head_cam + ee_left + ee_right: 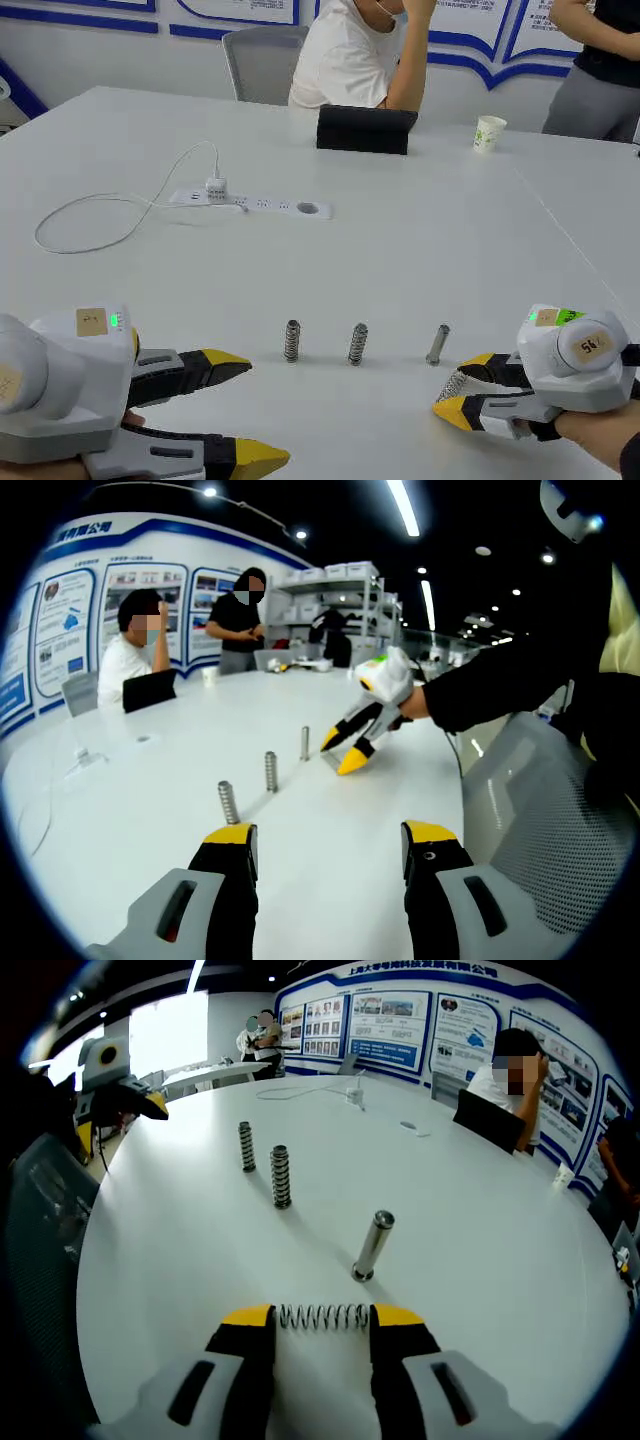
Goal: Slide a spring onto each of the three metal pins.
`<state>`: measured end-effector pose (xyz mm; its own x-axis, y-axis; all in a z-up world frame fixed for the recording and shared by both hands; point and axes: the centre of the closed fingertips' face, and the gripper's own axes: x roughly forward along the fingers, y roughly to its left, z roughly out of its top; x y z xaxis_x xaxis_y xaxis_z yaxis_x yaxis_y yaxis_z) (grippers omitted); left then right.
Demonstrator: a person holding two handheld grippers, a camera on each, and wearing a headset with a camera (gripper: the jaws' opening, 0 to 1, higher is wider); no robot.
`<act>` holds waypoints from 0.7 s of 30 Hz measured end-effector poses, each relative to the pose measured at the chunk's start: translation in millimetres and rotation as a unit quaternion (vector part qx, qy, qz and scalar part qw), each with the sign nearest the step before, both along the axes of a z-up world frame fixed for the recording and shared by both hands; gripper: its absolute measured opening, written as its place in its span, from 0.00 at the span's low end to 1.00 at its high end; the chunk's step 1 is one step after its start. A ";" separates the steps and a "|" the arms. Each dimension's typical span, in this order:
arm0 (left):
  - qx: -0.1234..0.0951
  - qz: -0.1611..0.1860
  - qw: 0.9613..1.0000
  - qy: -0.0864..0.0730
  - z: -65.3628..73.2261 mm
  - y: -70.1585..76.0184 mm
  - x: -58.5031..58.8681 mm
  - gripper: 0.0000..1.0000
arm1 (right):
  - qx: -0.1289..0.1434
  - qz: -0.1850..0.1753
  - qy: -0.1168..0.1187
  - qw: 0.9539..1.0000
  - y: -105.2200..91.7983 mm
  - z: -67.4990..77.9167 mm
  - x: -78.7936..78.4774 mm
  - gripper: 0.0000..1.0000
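Silvery coiled spring [323,1316] sits clamped endwise between right gripper [322,1314] tips; left gripper [330,832] gapes wide, empty.

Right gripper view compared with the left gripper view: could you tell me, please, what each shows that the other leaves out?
Right gripper view: a loose spring clamped crosswise between the right gripper's jaw tips, just short of the bare pin. Left gripper view: the left gripper open on nothing, and a side-on look at the right gripper. Both: two sprung pins, the bare pin, the white table.
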<state>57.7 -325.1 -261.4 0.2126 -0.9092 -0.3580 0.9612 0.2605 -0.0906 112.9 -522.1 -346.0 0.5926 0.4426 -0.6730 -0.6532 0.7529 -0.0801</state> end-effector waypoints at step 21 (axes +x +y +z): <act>0.000 -0.006 1.000 0.003 -1.9 -3.2 -2.6 0.58 | 0.009 0.005 0.007 1.000 6.9 -0.1 -5.9 0.35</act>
